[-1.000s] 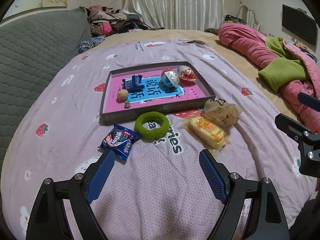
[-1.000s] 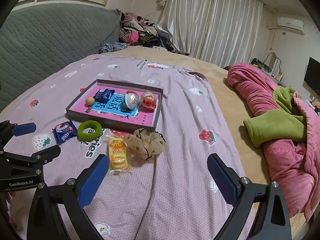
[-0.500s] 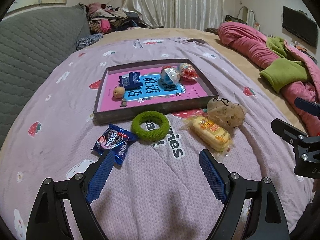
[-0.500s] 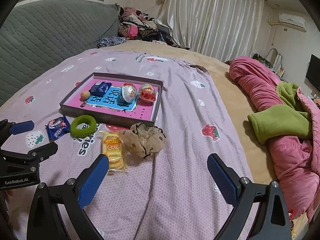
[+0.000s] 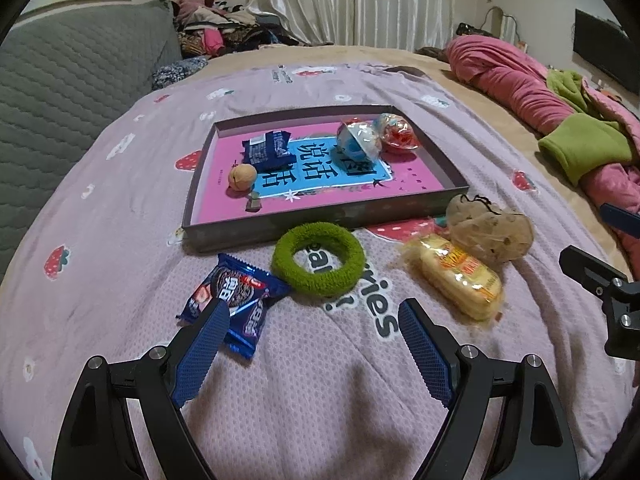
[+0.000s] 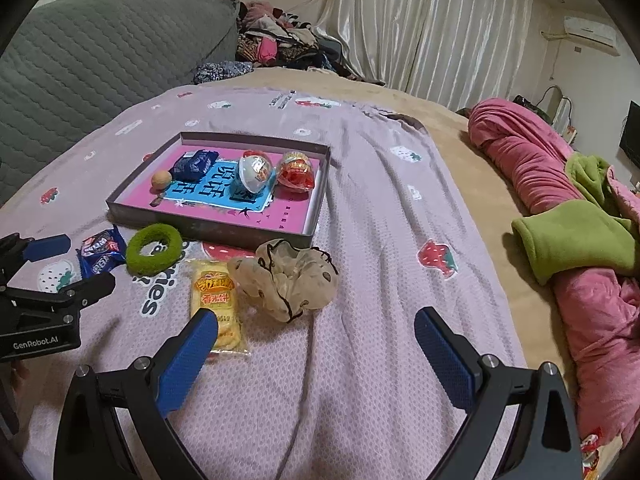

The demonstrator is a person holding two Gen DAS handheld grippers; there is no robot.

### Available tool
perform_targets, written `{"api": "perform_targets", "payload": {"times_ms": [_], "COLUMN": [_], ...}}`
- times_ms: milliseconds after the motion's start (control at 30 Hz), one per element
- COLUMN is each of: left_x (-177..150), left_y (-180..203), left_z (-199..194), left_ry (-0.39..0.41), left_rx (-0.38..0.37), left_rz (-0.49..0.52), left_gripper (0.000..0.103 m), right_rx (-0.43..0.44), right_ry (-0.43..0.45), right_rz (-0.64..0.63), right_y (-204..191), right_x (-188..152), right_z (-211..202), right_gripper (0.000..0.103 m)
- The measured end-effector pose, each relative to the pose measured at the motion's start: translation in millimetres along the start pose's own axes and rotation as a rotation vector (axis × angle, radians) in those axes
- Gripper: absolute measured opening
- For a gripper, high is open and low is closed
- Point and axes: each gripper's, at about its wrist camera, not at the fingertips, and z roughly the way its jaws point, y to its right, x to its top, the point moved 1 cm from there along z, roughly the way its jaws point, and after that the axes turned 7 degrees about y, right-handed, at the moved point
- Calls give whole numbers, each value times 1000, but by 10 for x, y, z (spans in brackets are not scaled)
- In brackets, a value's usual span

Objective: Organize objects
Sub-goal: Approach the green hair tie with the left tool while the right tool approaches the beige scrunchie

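Both grippers have come closer and lower to the things on the bed (image 5: pixel 120 208) than they were a second ago, so everything looks bigger now. The left gripper (image 5: pixel 312 344) has its blue fingers (image 5: pixel 200 354) wide apart with nothing between them. One finger now covers a corner of the blue cookie pack (image 5: pixel 236 300), which lies just beside the green fuzzy ring (image 5: pixel 318 260). The right gripper (image 6: pixel 316 356) also has its fingers (image 6: pixel 188 360) wide apart and empty. Its left finger sits in front of the near end of the yellow snack pack (image 6: pixel 218 308), and the spotty cloth pouch (image 6: pixel 288 276) lies just beside that pack. None of these four things has moved. They all lie on the bed just in front of the tray (image 5: pixel 320 224). Inside the tray there are already a dark blue pack (image 5: pixel 266 152), a small round nut (image 5: pixel 242 177), a blue and clear ball (image 5: pixel 354 146) and a red and clear ball (image 5: pixel 396 134). So it looks like the hands are getting ready to pick up, the left one likely the cookie pack and the right one likely the yellow snack, to put them in the tray too.
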Motion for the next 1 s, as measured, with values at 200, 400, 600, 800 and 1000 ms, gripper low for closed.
{"api": "perform_targets", "payload": {"times_ms": [200, 400, 600, 800, 1000], "left_x": [42, 80, 109, 146, 159], "left_y": [28, 71, 80, 82, 88], "left_z": [174, 348, 528, 668, 838], "left_ry": [-4, -17, -40, -50, -71], "left_rx": [2, -5, 2, -1, 12], "left_rz": [20, 36, 43, 50, 60], "left_gripper": [87, 87, 87, 87, 87], "right_rx": [3, 10, 7, 4, -9], "right_ry": [-19, -48, -71, -101, -128], "right_rz": [5, -4, -14, -23, -37], "right_y": [25, 17, 22, 33, 17], "right_x": [21, -19, -20, 15, 23], "right_z": [175, 364, 581, 848, 1081], "right_gripper": [100, 99, 100, 100, 100]}}
